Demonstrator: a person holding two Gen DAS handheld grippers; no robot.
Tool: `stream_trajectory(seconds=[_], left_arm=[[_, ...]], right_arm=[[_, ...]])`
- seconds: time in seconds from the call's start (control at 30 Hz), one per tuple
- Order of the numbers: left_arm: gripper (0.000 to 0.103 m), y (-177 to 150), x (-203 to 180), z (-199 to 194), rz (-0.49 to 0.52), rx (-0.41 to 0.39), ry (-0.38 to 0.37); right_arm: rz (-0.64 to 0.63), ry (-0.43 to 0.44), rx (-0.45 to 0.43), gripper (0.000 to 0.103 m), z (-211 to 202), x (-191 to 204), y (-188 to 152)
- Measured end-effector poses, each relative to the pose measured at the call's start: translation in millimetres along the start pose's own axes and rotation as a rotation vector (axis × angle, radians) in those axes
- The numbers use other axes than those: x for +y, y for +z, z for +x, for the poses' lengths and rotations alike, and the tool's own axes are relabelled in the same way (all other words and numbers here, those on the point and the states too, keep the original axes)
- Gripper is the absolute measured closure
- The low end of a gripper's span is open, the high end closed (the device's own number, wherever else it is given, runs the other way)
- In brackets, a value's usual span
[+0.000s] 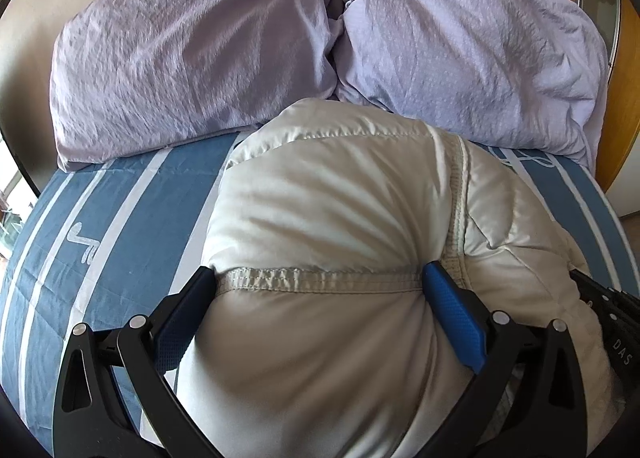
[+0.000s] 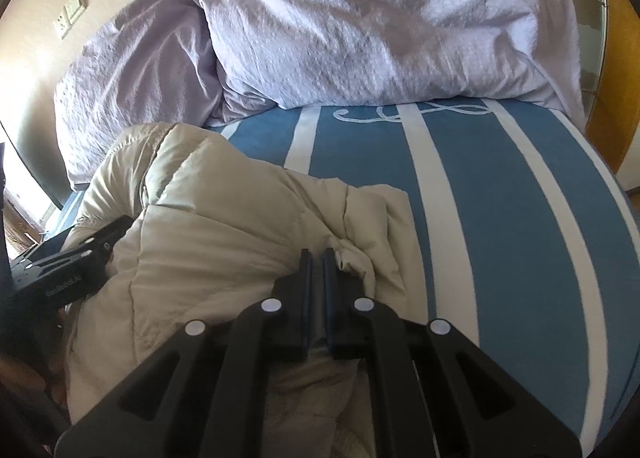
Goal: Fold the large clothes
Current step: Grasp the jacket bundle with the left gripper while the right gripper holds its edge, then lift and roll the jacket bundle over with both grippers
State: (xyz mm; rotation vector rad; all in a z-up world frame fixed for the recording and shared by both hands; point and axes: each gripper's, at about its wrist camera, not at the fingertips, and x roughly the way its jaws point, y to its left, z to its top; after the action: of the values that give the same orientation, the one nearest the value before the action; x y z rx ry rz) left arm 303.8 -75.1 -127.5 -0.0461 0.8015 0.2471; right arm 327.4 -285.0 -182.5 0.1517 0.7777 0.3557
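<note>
A puffy cream down jacket lies bunched on the blue-and-white striped bed sheet. My left gripper straddles a thick bulge of it. Both blue pads press into the padding along a stitched seam, and wrinkles fan out from them. In the right wrist view the jacket fills the lower left. My right gripper is shut, with a thin puckered fold of the jacket's edge pinched between its tips. The left gripper's body shows at the left, sunk into the jacket. The right gripper's body shows at the right edge.
A crumpled lilac duvet and a lilac pillow are piled along the far side of the bed, just behind the jacket. A wall with a socket plate stands beyond. A wooden frame borders the right.
</note>
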Motion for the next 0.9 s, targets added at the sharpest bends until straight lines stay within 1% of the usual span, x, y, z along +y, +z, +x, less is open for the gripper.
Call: stream_trajectory(seconds=[0.1, 0.13, 0.2, 0.23, 0.27, 0.3, 0.33, 0.4, 0.47, 0.5, 0.57, 0.6, 0.73, 0.9], left_arm=[[0.001, 2.5, 7.0, -7.5, -0.011, 0.030, -0.040], [0.001, 2.5, 9.4, -10.1, -0.011, 0.035, -0.051], [0.001, 1.9, 15.1, -17.3, -0.002, 0.043, -0.075], [0.001, 1.1, 18.9, -23.1, 0.012, 0.044, -0.089], [0.001, -0.2, 21.4, -26.8, 0.022, 0.044, -0.098], [0.001, -1.5, 24.7, -31.3, 0.036, 0.044, -0.111], [0.001, -2.6, 27.6, -34.1, 0.045, 0.046, -0.121], [0.001, -5.2, 35.9, -41.9, 0.065, 0.052, -0.143], [0.001, -7.7, 43.7, -46.6, 0.070, 0.063, -0.167], [0.001, -7.9, 47.3, -47.6, 0.068, 0.070, -0.178], [0.001, -9.1, 56.6, -48.3, 0.053, 0.090, -0.203], [0.001, -9.4, 60.4, -47.7, 0.044, 0.099, -0.209], [0.001, -7.8, 71.2, -40.2, -0.002, 0.139, -0.245], [0.001, -0.3, 76.3, -30.7, -0.026, 0.165, -0.272]], right_arm=[[0.010, -0.019, 0.021, 0.092, -11.5, 0.7, 0.1], [0.019, -0.027, 0.024, 0.089, -17.7, 0.6, -0.1], [0.040, -0.036, 0.023, 0.079, -29.4, -0.9, -2.0], [0.054, -0.047, 0.023, 0.064, -35.8, -2.1, -2.9], [0.067, -0.064, 0.029, 0.046, -39.8, -3.3, -3.8], [0.087, -0.074, 0.035, 0.042, -44.4, -5.8, -4.9], [0.113, -0.067, 0.040, 0.040, -49.4, -8.9, -6.9], [0.159, -0.052, 0.057, 0.033, -56.0, -13.5, -10.0], [0.208, -0.033, 0.087, 0.018, -59.4, -17.7, -12.5], [0.237, -0.012, 0.105, 0.016, -60.5, -19.8, -13.6], [0.272, 0.029, 0.138, 0.008, -59.7, -21.0, -14.0], [0.283, 0.045, 0.157, 0.006, -57.8, -20.3, -13.5], [0.306, 0.091, 0.238, 0.002, -40.1, -20.8, -6.6], [0.339, 0.169, 0.318, 0.002, -9.3, -33.1, 6.7]])
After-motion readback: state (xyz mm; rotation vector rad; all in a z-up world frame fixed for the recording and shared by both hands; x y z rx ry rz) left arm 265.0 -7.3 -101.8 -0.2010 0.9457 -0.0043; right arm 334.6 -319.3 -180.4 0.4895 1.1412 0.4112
